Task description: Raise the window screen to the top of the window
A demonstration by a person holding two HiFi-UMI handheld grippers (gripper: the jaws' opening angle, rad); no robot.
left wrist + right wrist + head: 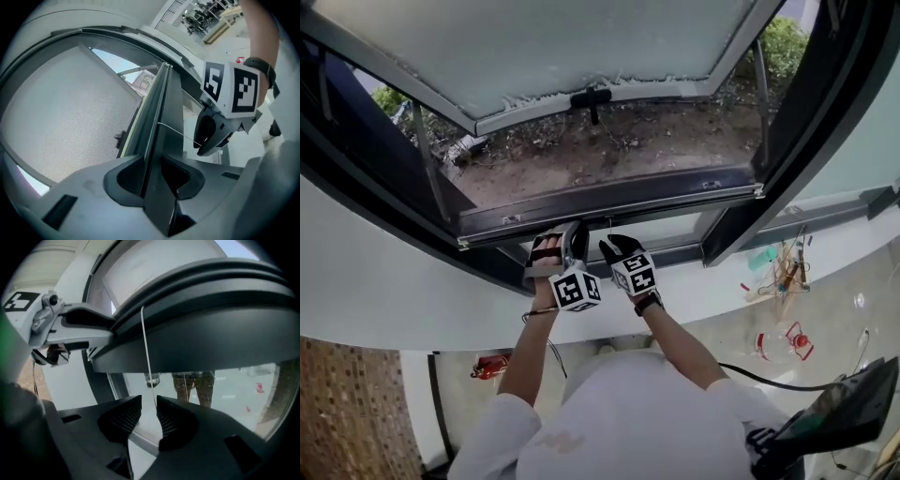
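The screen bar [609,199] sits low in the window [839,103], far from the top. Left gripper [152,171] gapes wide astride the bar's lip, not clamping; right gripper [149,416], beside it under the bar, stands wide around the cord [146,348]. Pushed up like this, I reckon the bar could slip off, or the cord snag.

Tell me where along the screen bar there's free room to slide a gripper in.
The screen bar is bare from the left gripper out to its left end, and from the right gripper out to its right end. The middle is crowded: both grippers sit side by side, the pull cord between the right one's jaws.
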